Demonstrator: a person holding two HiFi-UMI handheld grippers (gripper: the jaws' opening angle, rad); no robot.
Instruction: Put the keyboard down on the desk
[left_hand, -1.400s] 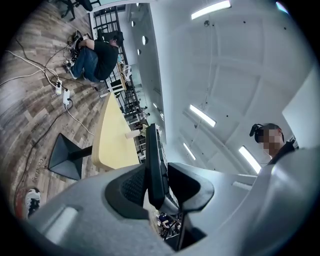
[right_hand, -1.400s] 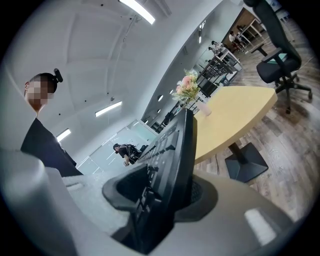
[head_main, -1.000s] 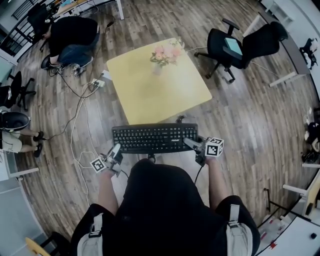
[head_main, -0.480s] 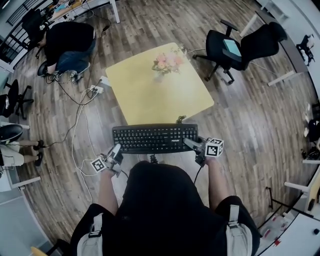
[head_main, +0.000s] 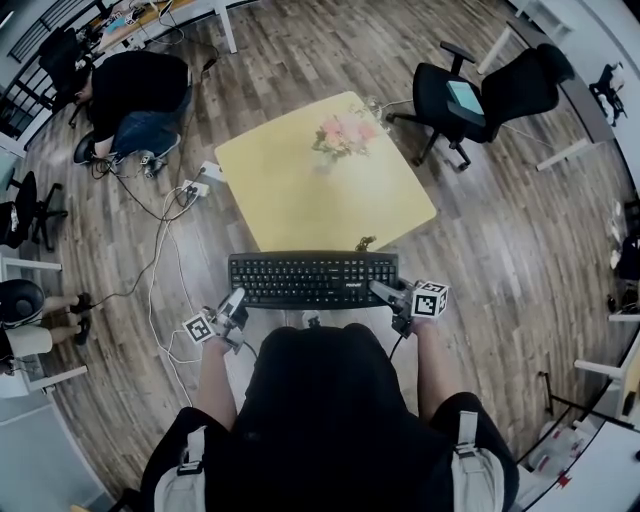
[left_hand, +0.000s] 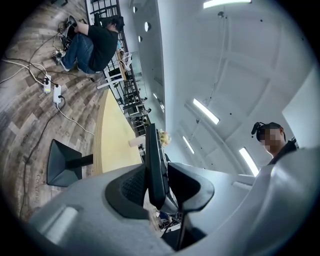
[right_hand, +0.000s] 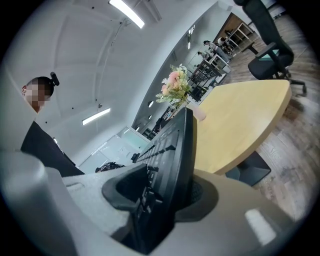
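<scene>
From above, I hold the keyboard (head_main: 312, 279) level between my left tool (head_main: 236, 300) and right tool (head_main: 382, 291), just at the desk's (head_main: 320, 200) near edge, with flowers (head_main: 343, 135) by the far edge. My left tool's view shows its jaws clamped on the keyboard's end. My right tool's view shows its jaws pinching the other end.

The room is lit evenly and brightly from above by ceiling light strips (left_hand: 206, 111), shown as glaring white bars in both gripper views. Only faint, soft shadows are cast on the wooden floor (head_main: 500, 230). Strong fisheye bending is seen at every edge, with black corners in the gripper views. The keyboard (right_hand: 171, 150) is rendered slightly soft near the lens
</scene>
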